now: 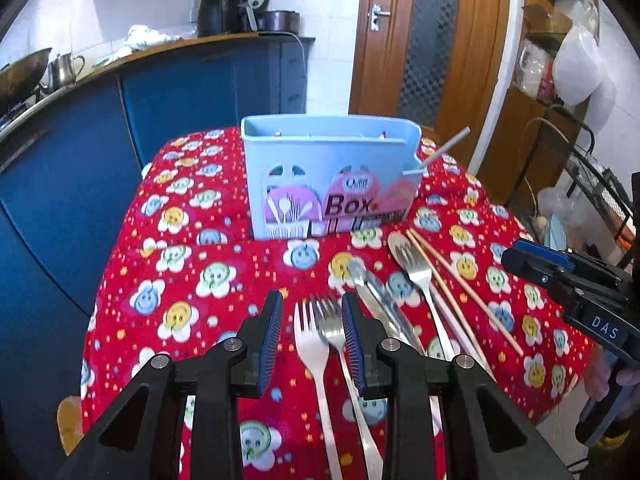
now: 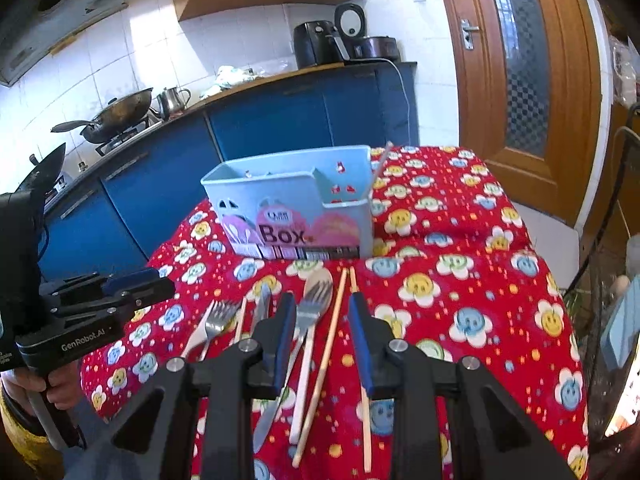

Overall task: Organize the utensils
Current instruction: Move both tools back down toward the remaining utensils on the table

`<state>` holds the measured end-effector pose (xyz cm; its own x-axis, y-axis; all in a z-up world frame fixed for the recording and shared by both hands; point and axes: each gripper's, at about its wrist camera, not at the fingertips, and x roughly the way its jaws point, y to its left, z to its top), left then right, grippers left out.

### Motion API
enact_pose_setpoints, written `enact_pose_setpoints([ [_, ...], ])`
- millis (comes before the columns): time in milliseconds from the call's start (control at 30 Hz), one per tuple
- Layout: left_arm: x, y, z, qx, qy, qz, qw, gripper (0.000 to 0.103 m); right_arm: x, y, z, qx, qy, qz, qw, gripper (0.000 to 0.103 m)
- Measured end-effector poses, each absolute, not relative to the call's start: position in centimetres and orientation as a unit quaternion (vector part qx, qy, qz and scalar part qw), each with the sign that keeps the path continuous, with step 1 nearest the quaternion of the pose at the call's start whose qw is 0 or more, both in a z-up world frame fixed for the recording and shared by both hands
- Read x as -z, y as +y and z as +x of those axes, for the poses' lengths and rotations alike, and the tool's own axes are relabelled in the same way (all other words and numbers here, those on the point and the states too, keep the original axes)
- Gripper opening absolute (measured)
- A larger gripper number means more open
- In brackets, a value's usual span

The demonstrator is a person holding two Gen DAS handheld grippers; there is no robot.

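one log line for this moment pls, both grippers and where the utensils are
left gripper open over two forks | right gripper open over fork on spoon | chopsticks, knife on cloth | blue utensil box behind

My table is covered by a red cloth (image 1: pixel 224 264) with smiling flowers. The light blue utensil box (image 1: pixel 328 176) stands on it at the far side. In front of it, on the cloth, lie two forks (image 1: pixel 320 344) side by side, next to them a knife (image 1: pixel 380 304), then a third fork (image 1: pixel 420 276) resting over a wooden spoon (image 1: pixel 398 242), and a pair of wooden chopsticks (image 1: pixel 460 292) furthest right. All point toward the box.
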<state>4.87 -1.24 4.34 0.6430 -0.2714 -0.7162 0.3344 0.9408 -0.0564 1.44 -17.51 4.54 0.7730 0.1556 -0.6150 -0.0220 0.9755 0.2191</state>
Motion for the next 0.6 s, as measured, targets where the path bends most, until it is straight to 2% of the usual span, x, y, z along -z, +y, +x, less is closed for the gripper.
enact_pose_setpoints([
  [600,-0.8,-1.8,4.3,0.171,0.467,0.060,0.865,0.031,-1.6,-19.4,-0.4,-0.024,0.377,0.127,0.917,0.033],
])
